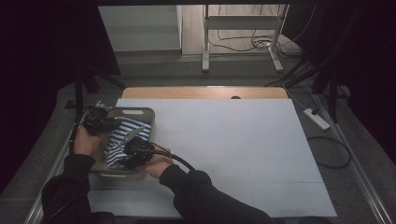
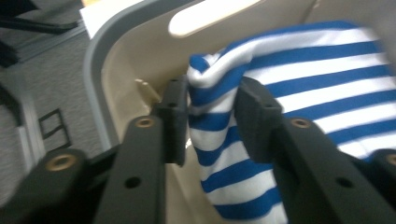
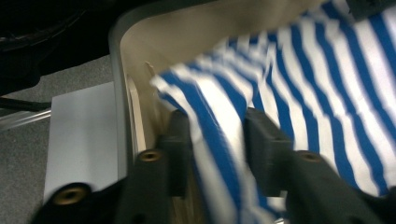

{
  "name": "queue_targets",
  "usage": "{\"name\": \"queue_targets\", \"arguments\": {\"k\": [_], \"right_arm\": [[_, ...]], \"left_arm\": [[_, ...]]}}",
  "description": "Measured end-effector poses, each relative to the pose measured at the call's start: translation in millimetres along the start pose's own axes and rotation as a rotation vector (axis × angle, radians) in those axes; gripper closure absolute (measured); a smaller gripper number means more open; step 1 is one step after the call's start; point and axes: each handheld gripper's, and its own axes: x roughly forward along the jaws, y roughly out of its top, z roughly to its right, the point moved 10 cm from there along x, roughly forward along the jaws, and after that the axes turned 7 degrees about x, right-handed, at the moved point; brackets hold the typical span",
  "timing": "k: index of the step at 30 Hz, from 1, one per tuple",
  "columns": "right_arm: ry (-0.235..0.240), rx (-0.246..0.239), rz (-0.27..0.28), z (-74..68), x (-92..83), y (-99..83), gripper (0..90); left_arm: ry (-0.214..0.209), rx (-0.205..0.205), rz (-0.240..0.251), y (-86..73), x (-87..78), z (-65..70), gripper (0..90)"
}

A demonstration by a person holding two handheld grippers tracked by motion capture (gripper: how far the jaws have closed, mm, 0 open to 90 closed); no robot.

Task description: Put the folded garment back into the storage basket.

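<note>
Striped cloth [image 1: 122,135] is lying bunched inside the beige basket [image 1: 148,114] at the table's [image 1: 243,149] left edge | left gripper [image 2: 212,109] is pinching a fold near the basket's far wall | right gripper [image 3: 217,135] is straddling the cloth's near edge, jaws partly apart, grip unclear

Basket walls [image 1: 150,122] tight around striped cloth [image 1: 122,132]; open white tabletop [image 1: 233,144] rightward.
</note>
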Motion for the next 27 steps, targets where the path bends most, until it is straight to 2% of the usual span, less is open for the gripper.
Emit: {"name": "queue_targets", "arguments": {"k": [3, 8, 21, 27], "right_arm": [[-0.015, -0.009, 0.007, 0.6, -1.9, 1.2, 51.5], [-0.02, 0.011, 0.014, 4.2, -6.6, 3.3, 44.3], [0.009, 0.042, 0.025, 5.0, -16.1, 4.7, 32.1], [0.007, 0.053, 0.034, 7.7, -19.8, 5.3, 27.8]], "left_arm": [[0.002, -0.021, 0.019, 3.0, -1.7, -1.6, 54.9], [0.013, -0.025, 0.012, 2.6, -0.1, -1.1, 46.5], [-0.048, -0.118, -0.001, 0.5, -1.8, 0.5, 38.7], [-0.058, -0.137, 0.011, 0.6, -4.6, 0.1, 33.6]]}}
